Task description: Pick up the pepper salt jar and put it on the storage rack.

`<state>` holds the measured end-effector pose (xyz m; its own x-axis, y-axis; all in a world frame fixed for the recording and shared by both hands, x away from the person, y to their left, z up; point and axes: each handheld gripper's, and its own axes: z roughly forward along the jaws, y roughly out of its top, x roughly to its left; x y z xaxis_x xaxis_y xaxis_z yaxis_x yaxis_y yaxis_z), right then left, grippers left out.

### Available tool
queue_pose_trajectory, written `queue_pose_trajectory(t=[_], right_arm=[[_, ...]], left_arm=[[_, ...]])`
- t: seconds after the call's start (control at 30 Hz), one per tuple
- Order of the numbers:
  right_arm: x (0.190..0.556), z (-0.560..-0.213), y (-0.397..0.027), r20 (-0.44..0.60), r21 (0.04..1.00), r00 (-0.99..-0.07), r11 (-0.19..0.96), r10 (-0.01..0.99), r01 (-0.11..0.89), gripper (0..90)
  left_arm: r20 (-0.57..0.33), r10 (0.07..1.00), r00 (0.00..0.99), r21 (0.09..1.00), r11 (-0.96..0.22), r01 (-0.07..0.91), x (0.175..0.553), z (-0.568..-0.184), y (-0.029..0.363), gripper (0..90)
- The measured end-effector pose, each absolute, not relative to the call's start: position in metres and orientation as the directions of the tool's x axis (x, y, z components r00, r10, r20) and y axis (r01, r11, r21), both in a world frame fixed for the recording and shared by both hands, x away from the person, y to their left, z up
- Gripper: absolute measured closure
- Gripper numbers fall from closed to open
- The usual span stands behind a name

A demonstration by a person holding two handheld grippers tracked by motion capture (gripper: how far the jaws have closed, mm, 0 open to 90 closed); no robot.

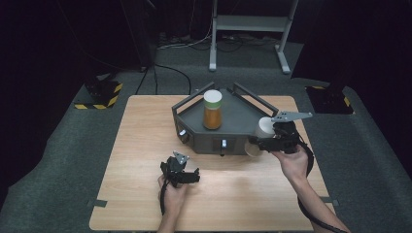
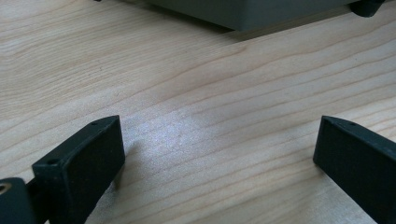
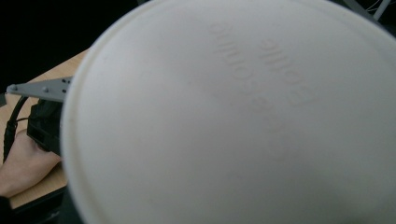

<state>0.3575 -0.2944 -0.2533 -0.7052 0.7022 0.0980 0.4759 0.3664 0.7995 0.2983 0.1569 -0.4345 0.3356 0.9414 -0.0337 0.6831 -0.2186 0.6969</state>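
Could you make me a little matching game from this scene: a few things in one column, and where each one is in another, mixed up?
Things:
1. orange jar
2. white-lidded jar
3. left gripper
4. grey tray

Places or states:
a. low over bare wood, jaws wide apart
b. standing upright inside the tray
c. sitting at the far middle of the table
d. gripped at the tray's right end, lid towards the right gripper's camera

Pairs: 1-b, 2-d, 3-a, 4-c

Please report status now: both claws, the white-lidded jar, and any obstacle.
Left claw open over table. Right claw shut on white-lidded jar, beside grey tray. Nothing blocking.
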Motion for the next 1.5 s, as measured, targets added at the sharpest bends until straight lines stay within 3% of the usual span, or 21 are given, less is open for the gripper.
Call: queue_pose_trajectory(t=[0.57, 1.5], right_arm=[[0.386, -0.225, -0.279, 0.108, 0.795, -0.679, 0.348, 0.726, 0.498, 33.6], [0.422, -0.226, -0.230, 0.070, 0.760, -0.588, 0.338, 0.806, 0.554, 34.1]], left_arm=[[-0.033, 0.941, 0.336, 0.697, -0.219, 0.683, 0.299, -0.434, 0.157, 2.0], [-0.033, 0.941, 0.337, 0.700, -0.219, 0.679, 0.298, -0.435, 0.157, 2.8]])
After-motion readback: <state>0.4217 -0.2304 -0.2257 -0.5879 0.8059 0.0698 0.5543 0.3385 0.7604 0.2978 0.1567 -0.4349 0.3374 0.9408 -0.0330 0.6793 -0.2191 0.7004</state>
